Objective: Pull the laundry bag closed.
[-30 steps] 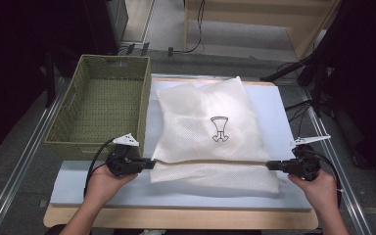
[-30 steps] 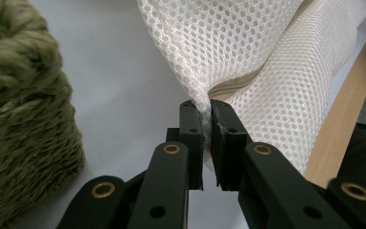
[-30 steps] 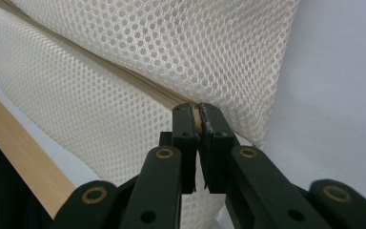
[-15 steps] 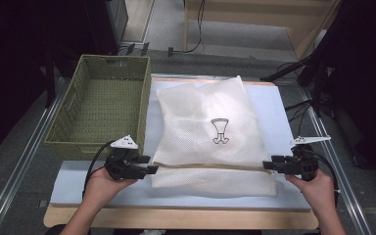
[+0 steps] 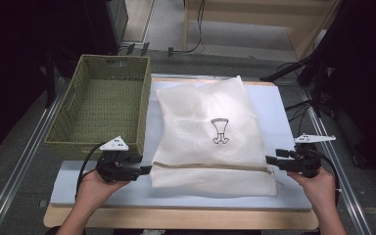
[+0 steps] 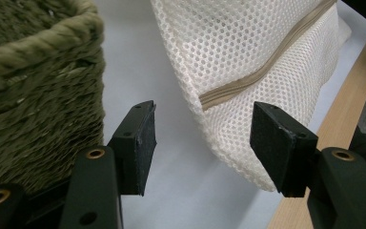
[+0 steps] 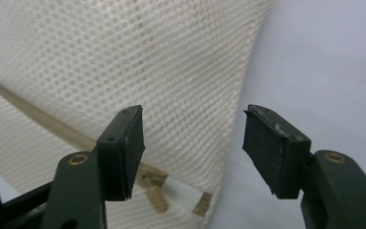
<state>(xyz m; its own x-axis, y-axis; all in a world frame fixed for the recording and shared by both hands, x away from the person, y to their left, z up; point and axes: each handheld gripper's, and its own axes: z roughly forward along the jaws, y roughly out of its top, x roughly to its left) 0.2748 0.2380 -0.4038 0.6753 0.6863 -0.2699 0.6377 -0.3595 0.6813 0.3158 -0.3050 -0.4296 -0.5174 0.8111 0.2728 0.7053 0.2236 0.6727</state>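
Both grippers let go and backed off the bag (image 5: 213,134); left gripper (image 5: 146,170) and right gripper (image 5: 269,159) gaped wide, holding nothing; bag lay flat between them, beside the basket (image 5: 73,134); folding looked done.

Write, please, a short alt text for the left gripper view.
The open left gripper points at the corner of a white mesh laundry bag with a beige zipper, lying on a pale mat. A green woven basket stands beside it.
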